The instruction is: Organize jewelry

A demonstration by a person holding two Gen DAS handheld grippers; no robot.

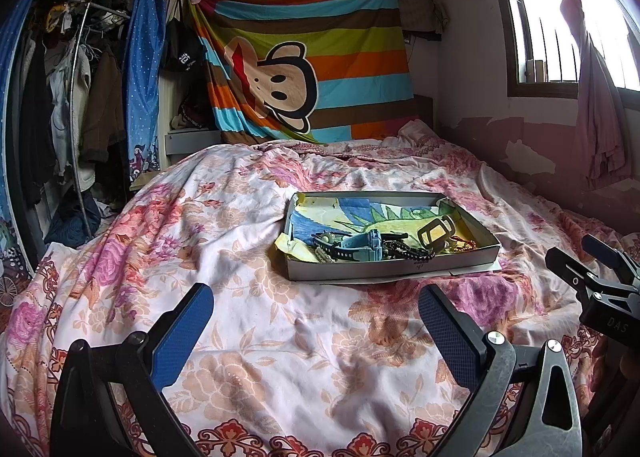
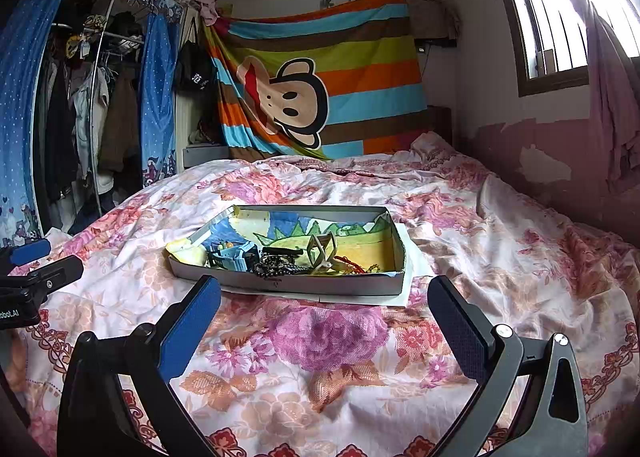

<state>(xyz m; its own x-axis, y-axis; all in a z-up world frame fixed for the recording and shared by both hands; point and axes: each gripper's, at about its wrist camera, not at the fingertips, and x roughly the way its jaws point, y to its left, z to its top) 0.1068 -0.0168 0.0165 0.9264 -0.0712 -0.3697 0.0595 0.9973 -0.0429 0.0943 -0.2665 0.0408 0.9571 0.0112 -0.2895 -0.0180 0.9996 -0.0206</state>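
My left tool (image 1: 316, 321) hangs released over the flowered bedspread (image 1: 168, 257), holding nothing. Ahead of it the shallow box (image 1: 392, 269) sits mid-bed with all the jewelry heaped at its near edge: a blue watch (image 1: 366, 243), dark beads (image 1: 408, 251), a tan watch (image 1: 434, 233), a gold chain (image 1: 466, 245). That tangled pile fits either pieces just gathered in or pieces waiting to be sorted; I can't say which. My right tool (image 2: 324, 317) is also spread wide and empty. Nothing blocks the box; the soft bedding may let it tip.
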